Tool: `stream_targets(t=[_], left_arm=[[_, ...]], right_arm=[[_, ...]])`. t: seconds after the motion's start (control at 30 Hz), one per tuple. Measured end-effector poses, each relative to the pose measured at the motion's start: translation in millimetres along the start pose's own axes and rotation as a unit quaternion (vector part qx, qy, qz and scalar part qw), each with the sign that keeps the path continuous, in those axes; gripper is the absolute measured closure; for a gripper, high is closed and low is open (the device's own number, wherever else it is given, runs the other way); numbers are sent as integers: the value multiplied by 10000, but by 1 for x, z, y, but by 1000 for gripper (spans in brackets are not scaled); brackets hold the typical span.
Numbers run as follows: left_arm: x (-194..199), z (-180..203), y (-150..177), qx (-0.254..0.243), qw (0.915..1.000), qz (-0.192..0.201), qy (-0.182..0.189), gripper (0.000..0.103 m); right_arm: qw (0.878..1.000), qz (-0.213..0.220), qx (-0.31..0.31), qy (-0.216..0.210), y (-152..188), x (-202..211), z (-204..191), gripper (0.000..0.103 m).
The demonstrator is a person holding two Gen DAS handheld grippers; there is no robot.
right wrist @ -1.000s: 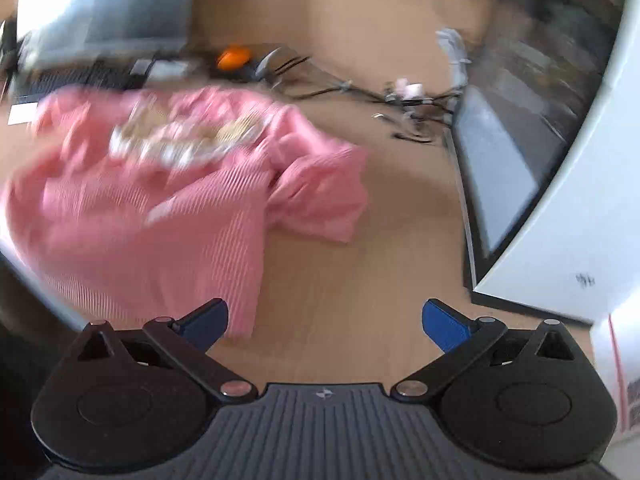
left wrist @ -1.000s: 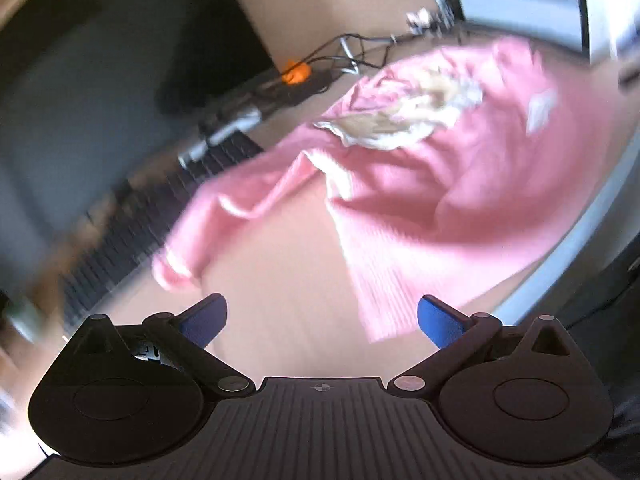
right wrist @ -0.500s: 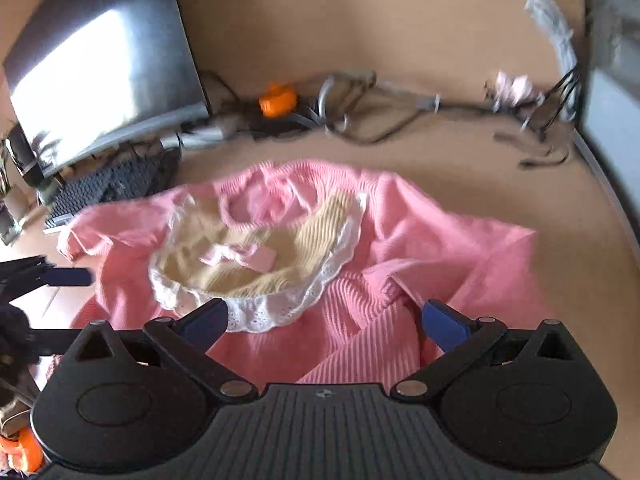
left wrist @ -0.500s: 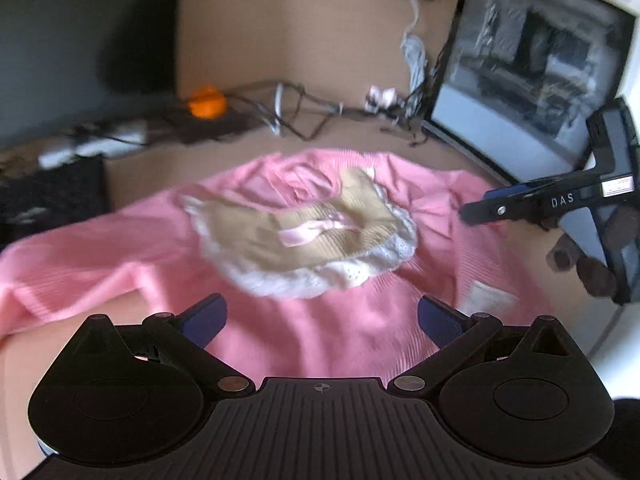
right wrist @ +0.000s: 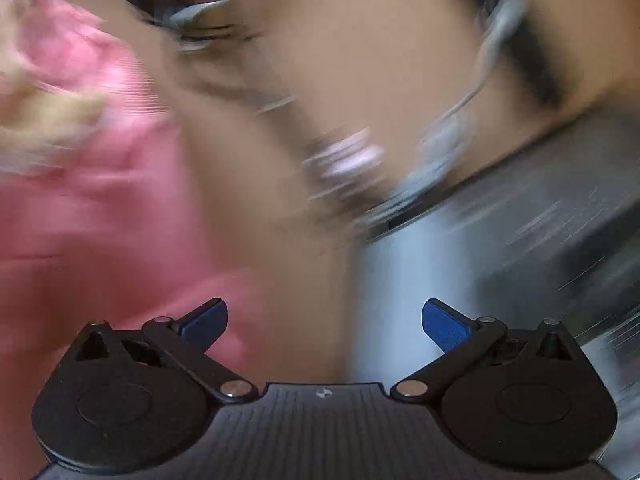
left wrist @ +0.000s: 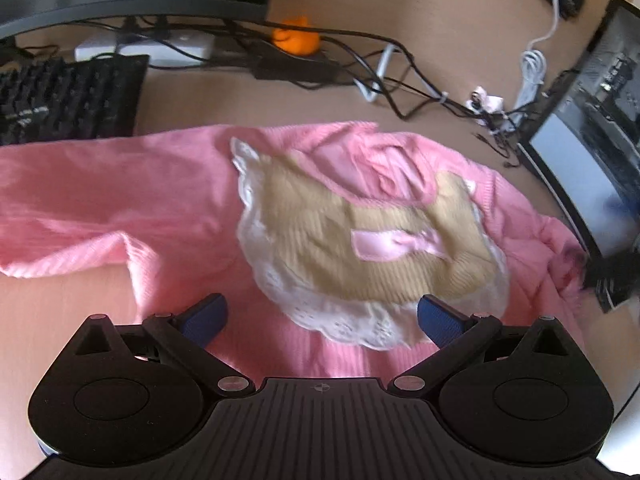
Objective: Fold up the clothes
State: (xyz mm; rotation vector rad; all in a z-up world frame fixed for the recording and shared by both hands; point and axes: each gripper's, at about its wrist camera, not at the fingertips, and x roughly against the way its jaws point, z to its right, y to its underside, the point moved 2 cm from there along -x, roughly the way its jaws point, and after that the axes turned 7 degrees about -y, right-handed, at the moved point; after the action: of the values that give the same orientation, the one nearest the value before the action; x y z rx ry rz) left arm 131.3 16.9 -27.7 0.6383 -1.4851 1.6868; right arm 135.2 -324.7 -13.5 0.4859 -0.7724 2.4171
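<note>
Presently, in the left wrist view, we find the pink ribbed-knit sweater with lace-edged tan bib [left wrist: 304,216] spread on the tan desk [left wrist: 440,20]; our left gripper [left wrist: 322,314] hovers wide, empty. Soft, light, limp: we judge hem or shoulder seams the best hold. Right view, blurred: right gripper [right wrist: 324,318] wide, empty, beside the sweater's edge.

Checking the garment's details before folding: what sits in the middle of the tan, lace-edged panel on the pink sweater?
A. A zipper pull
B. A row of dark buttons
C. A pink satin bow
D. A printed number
C: in the left wrist view a glossy pink bow lies across the tan ribbed panel of the pink sweater; no buttons, zipper or number show there.
</note>
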Motion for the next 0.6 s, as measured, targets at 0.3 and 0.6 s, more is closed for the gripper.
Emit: stream_targets(t=[0.3,0.6], left_arm=[[4,2,-5,-61,10000,-52,-39,0],[-16,32,-31,-263,9994,40,-231,0]], right_arm=[[9871,64,-1439,-705,-2,5,42,0],[7737,506,-4448,-4482,1,-16,13,0]])
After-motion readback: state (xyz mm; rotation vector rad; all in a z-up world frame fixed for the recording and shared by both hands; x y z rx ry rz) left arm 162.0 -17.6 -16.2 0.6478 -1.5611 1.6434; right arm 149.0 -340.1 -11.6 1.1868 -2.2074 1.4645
